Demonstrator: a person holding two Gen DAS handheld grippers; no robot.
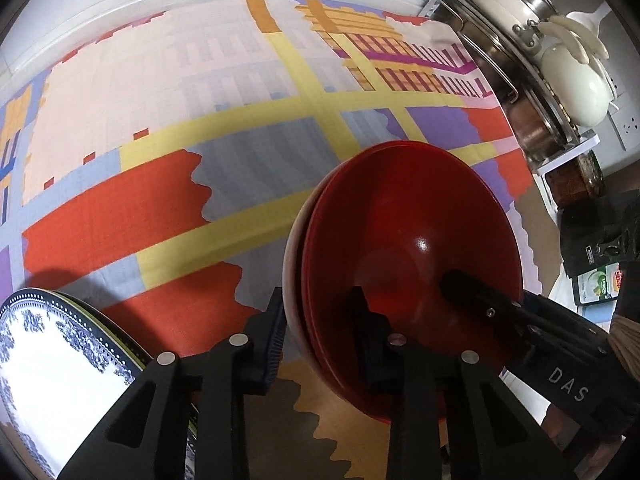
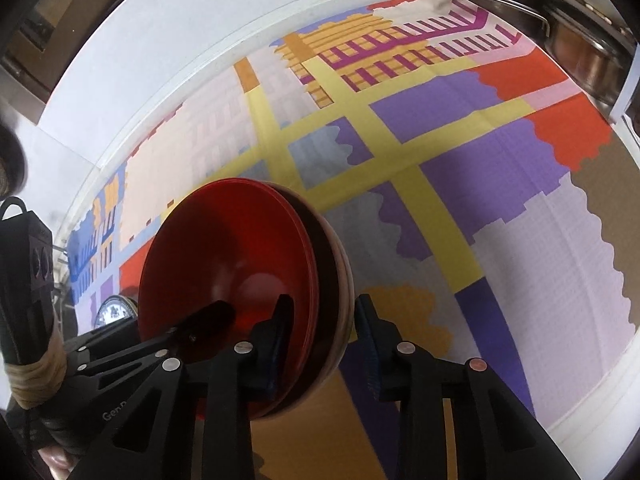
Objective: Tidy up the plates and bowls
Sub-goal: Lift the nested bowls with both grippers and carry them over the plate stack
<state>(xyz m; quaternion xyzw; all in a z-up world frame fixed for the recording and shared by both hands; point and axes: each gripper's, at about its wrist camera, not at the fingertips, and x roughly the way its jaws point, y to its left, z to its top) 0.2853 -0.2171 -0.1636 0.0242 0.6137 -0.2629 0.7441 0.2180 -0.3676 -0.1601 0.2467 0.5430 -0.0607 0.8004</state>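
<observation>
Left wrist view: the left gripper (image 1: pixel 320 320) straddles the near rim of a nested stack of red bowls (image 1: pixel 408 248), one finger outside against the pale outer wall, the other inside the hollow. The jaws look clamped on the rim, though the contact itself is partly hidden. The right gripper (image 1: pixel 472 292) comes in from the right with one finger reaching into the hollow. The bowls are held above the patterned cloth (image 1: pixel 240 120), tipped up on edge so the mouth faces the camera and to the right. To the lower left lies a blue-and-white plate (image 1: pixel 52 360), and pots (image 1: pixel 532 80) are stacked on a rack at the upper right.

Right wrist view: the right gripper (image 2: pixel 324 332) has its inner finger pressed inside the bowls (image 2: pixel 232 256), but the outer finger stands clear of the pale wall, so these jaws are apart and not yet gripping. The left gripper (image 2: pixel 208 316) enters the hollow from the left. Here the mouth faces left and the axis through the bowls runs roughly level. The plate (image 2: pixel 112 312) peeks out beyond.

The bowls look glossy, stiff and light, likely lacquer or plastic: slippery at the rim, and nested pieces could slide apart when tilted. A pinch across the whole rim, on opposite sides, seems the safest hold.
</observation>
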